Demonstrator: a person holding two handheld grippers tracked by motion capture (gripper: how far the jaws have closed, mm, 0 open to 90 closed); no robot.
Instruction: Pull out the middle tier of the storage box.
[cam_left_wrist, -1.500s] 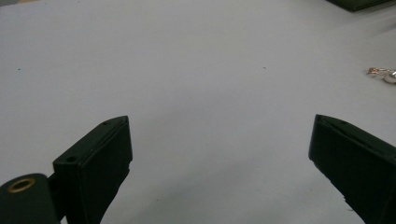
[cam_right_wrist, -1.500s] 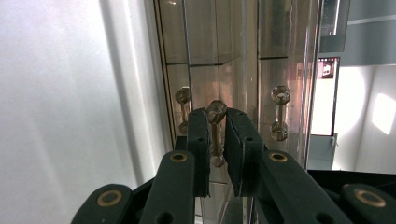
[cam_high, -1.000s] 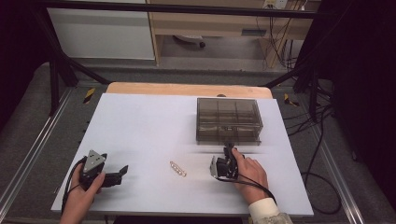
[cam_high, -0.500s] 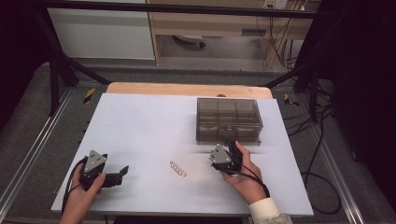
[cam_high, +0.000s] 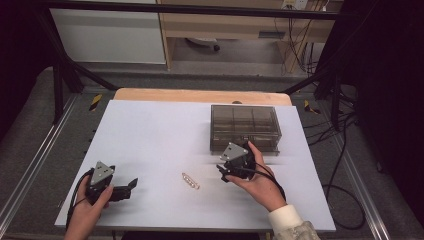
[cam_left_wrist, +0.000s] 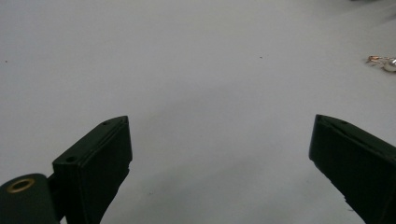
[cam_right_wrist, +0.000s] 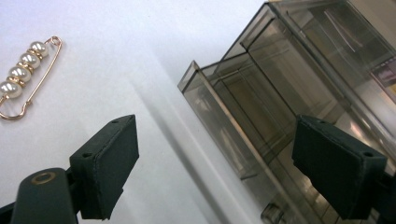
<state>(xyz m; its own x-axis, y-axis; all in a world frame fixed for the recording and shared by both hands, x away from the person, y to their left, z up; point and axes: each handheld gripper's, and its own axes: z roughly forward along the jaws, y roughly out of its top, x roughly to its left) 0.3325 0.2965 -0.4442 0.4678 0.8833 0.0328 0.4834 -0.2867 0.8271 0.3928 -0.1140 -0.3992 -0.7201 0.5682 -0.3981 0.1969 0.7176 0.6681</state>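
Note:
A smoky clear drawer box (cam_high: 244, 127) stands right of the white table's middle. In the right gripper view one drawer (cam_right_wrist: 233, 121) of the box (cam_right_wrist: 327, 56) juts out a little. My right gripper (cam_high: 223, 172) hovers just in front of the box. Its jaws (cam_right_wrist: 215, 163) have just been opening and stand open, with nothing pressed between them. A gold pin with several pearls (cam_high: 190, 180) lies on the table, left of that gripper (cam_right_wrist: 25, 79). My left gripper (cam_high: 131, 186) rests at the near left, open and empty (cam_left_wrist: 219, 158), with the pin (cam_left_wrist: 385, 63) far off to its right.
The white tabletop (cam_high: 150, 130) ends in a wooden strip (cam_high: 200, 95) at the back. Metal frame rails (cam_high: 35, 155) run along both sides, and cables (cam_high: 345, 165) lie on the floor at the right. A cable trails from each gripper.
My right hand has lifted and rolled away from the box front, and its jaws have spread apart. The left hand and the pin have stayed put.

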